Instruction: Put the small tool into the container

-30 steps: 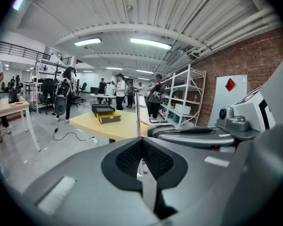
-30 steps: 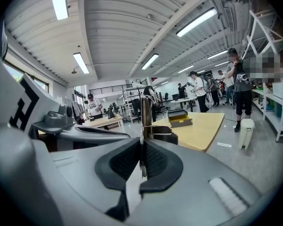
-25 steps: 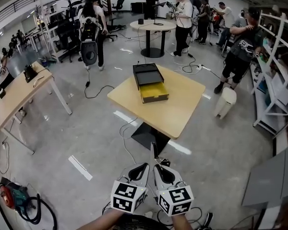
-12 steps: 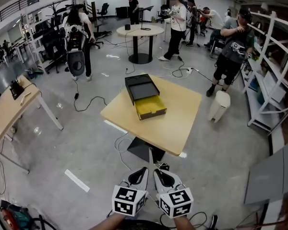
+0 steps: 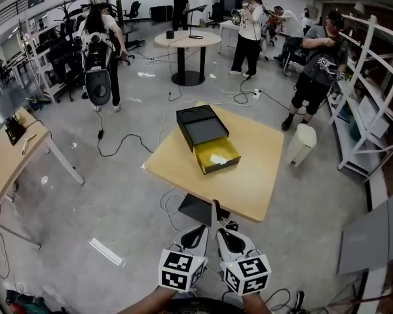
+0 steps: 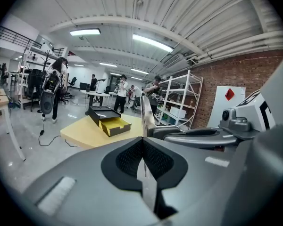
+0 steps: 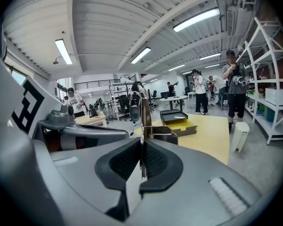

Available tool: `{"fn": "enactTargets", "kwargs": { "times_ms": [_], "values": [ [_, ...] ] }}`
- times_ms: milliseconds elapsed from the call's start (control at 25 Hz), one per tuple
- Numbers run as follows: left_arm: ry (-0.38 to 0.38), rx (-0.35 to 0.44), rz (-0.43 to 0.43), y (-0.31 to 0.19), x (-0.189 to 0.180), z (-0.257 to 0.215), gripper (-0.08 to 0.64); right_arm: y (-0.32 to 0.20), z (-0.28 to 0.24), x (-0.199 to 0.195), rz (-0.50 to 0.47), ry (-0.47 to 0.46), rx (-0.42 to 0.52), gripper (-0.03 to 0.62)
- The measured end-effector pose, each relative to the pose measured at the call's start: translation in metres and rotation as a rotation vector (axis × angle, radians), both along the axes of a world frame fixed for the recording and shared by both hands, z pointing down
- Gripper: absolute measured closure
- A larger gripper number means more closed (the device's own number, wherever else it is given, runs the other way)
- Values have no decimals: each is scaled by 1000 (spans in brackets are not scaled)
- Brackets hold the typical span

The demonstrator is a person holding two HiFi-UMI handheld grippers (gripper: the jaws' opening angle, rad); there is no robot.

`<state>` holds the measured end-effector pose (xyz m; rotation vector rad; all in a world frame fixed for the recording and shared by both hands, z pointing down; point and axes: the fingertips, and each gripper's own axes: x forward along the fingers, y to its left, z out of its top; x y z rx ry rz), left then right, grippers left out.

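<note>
A black box [image 5: 202, 125] with its yellow drawer [image 5: 217, 154] pulled out stands on the square yellow table [image 5: 249, 175] ahead of me. Both grippers hang side by side low in the head view, short of the table's near edge. My right gripper [image 5: 224, 233] is shut on the small tool [image 5: 213, 213], a thin metal strip that sticks up from its jaws [image 7: 143, 113]. My left gripper [image 5: 198, 231] is shut with nothing that I can make out in it. In the left gripper view the tool [image 6: 144, 121] rises just right of the left gripper [image 6: 142, 147].
Cables [image 5: 170, 205] trail over the floor under the table. A white bin [image 5: 303, 142] stands at its right, with white shelves [image 5: 373, 110] beyond. There is a wooden table [image 5: 6, 159] at left and a round table [image 5: 187, 41] at the back. Several people stand at the far side.
The yellow table and box have come nearer and shifted a little right in the head view. Both grippers stay together, the tool still upright between them.
</note>
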<state>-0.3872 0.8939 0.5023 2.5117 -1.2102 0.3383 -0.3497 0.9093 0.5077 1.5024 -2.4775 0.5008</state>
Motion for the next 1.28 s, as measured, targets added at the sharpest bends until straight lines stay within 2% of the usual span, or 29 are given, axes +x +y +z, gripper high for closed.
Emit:
{"fn": "enactTargets", "kwargs": {
  "times_ms": [160,320,480,560,680,800,880,1000,1280],
  "values": [
    [1,-6,14,-109,-132,20,557,-110,18,-128,22,-1,-5,583],
    [14,-13,16,-182,-222,17,557,-184,15,-219,21,7,-4,583],
    [18,-11,20,-255,-279,-3,557,-258,-4,-279,16,12,-4,583],
    [14,-8,9,-309,-303,-6,557,-312,-7,-301,10,10,-10,583],
    [16,-18,-5,-405,-312,-7,557,-407,-8,-308,1,10,-13,583],
    [12,-22,-17,-507,-259,1,557,-509,1,-254,-8,6,-15,583],
    [11,-27,-22,-586,-204,18,557,-588,17,-200,-15,3,-16,583],
    [9,-31,-23,-732,-121,39,557,-733,37,-119,-25,2,-14,583],
    [-4,-30,-33,-1086,118,65,557,-1085,64,119,-41,-3,-13,583]
  ]
}}
